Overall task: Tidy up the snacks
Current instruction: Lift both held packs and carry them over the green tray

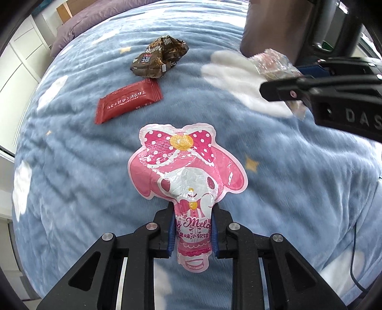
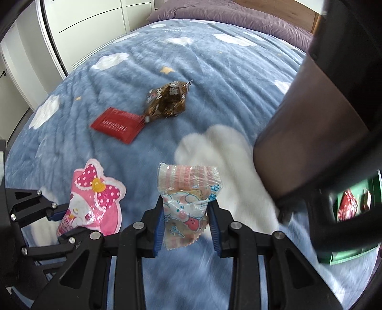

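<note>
My left gripper (image 1: 193, 235) is shut on the narrow lower end of a pink bunny-shaped candy pouch (image 1: 186, 167), which hangs above the blue blanket. The right wrist view shows the same left gripper (image 2: 59, 224) and pouch (image 2: 95, 198) at lower left. My right gripper (image 2: 186, 229) is shut on a clear snack packet (image 2: 188, 190) printed in pink and blue. In the left wrist view, the right gripper (image 1: 286, 81) holds that packet (image 1: 272, 60) at upper right. A red flat packet (image 1: 129, 101) (image 2: 117, 125) and a crumpled brown packet (image 1: 158, 57) (image 2: 167, 101) lie on the blanket beyond.
The blue fleece blanket (image 1: 83, 190) with white clouds and yellow stars covers a bed. A purple duvet (image 2: 226, 16) lies at its far end, by white cupboards (image 2: 90, 26). A dark sleeve (image 2: 310, 143) fills the right. A green box (image 2: 353, 205) with snacks sits at far right.
</note>
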{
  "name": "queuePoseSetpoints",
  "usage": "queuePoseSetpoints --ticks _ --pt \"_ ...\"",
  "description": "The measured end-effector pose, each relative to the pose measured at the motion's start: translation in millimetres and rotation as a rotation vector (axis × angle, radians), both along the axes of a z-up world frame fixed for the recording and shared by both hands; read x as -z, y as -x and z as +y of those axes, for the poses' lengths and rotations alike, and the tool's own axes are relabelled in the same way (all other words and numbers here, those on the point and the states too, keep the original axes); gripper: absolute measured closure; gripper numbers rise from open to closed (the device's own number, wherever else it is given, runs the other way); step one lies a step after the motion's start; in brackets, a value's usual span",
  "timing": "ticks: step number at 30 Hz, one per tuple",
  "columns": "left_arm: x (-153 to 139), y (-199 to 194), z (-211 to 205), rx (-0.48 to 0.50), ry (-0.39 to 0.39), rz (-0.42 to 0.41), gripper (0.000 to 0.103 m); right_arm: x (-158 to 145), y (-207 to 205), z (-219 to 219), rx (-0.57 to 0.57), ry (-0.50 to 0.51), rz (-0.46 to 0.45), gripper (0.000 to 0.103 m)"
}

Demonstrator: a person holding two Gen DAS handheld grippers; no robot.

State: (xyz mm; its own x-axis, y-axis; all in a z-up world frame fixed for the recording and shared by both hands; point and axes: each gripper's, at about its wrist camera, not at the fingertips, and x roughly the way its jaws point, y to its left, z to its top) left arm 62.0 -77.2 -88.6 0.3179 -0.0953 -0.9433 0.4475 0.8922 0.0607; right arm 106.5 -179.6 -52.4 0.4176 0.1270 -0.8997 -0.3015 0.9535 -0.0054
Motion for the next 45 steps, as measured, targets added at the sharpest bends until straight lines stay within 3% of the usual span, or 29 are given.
queuePoseSetpoints --ticks 26,45 --pt "-48 64 11 -0.007 0.057 -0.113 0.083 -41 112 -18 0.088 0.041 -0.044 0.103" --pt "-84 108 -31 0.092 0.041 -0.226 0.083 -55 158 -79 0.241 0.001 -0.100 0.103"
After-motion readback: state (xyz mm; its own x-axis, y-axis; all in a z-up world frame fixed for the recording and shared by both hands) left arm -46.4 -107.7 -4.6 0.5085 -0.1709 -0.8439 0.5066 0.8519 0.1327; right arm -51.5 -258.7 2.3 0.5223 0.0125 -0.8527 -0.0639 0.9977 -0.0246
